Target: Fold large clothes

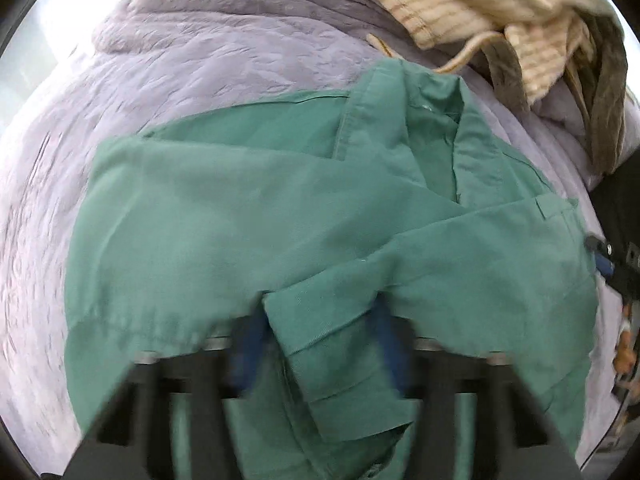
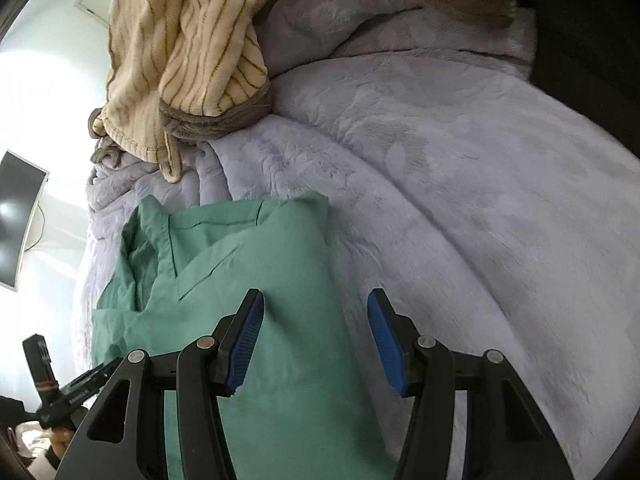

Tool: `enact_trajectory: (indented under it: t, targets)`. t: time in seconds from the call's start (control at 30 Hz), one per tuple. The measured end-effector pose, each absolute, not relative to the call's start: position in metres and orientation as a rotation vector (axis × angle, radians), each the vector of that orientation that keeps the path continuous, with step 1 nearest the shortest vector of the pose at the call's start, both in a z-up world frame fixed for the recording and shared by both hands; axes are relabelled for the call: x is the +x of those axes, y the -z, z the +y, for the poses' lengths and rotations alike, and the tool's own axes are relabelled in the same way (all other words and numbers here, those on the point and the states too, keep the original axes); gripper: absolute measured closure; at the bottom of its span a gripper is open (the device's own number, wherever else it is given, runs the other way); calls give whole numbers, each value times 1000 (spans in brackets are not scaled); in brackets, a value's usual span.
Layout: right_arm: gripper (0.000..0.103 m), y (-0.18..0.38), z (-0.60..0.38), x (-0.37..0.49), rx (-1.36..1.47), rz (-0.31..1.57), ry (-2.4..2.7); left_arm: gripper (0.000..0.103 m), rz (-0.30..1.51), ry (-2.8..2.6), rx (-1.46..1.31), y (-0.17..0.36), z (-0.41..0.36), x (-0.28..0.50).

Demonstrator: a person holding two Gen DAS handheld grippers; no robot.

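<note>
A green shirt (image 1: 256,216) lies partly folded on a lavender textured blanket (image 2: 460,168), collar toward a heap of cream striped fleece (image 2: 200,40). The left gripper (image 1: 316,332) pinches a folded cuff or hem of the shirt between its blue pads, the view blurred. The right gripper (image 2: 316,328) hangs with its jaws spread, nothing between them, one finger (image 2: 248,332) above the shirt's edge, the other above the blanket. A dark monitor (image 2: 16,216) hangs on the white wall
</note>
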State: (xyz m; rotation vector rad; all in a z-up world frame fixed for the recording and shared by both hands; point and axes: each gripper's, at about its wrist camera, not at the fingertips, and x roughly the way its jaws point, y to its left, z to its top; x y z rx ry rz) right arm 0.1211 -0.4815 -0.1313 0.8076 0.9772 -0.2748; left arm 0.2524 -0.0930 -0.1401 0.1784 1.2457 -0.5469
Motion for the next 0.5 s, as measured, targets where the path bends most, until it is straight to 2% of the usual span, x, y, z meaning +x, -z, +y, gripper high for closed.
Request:
enact_trajectory:
  t: [0.03, 0.07, 0.23, 0.37, 0.47, 0.5]
  targets:
    - [95, 136, -483, 127, 820, 984, 265, 81, 1243, 574, 163, 137, -99, 253]
    - [100, 139, -483, 132, 821, 1003, 259, 81, 1232, 584, 159, 131, -102, 253]
    - [100, 132, -478, 132, 684, 997, 361, 81, 1131, 665, 179, 100, -118, 261]
    - [99, 153, -489, 129, 734, 1010, 378, 80, 1213, 673, 182, 126, -125, 290]
    - [99, 157, -486, 130, 696, 1017, 390, 74, 1244, 655, 178, 139, -123, 290]
    - [99, 156, -485, 131, 685, 1020, 390, 60, 1234, 635, 179, 136, -120, 289]
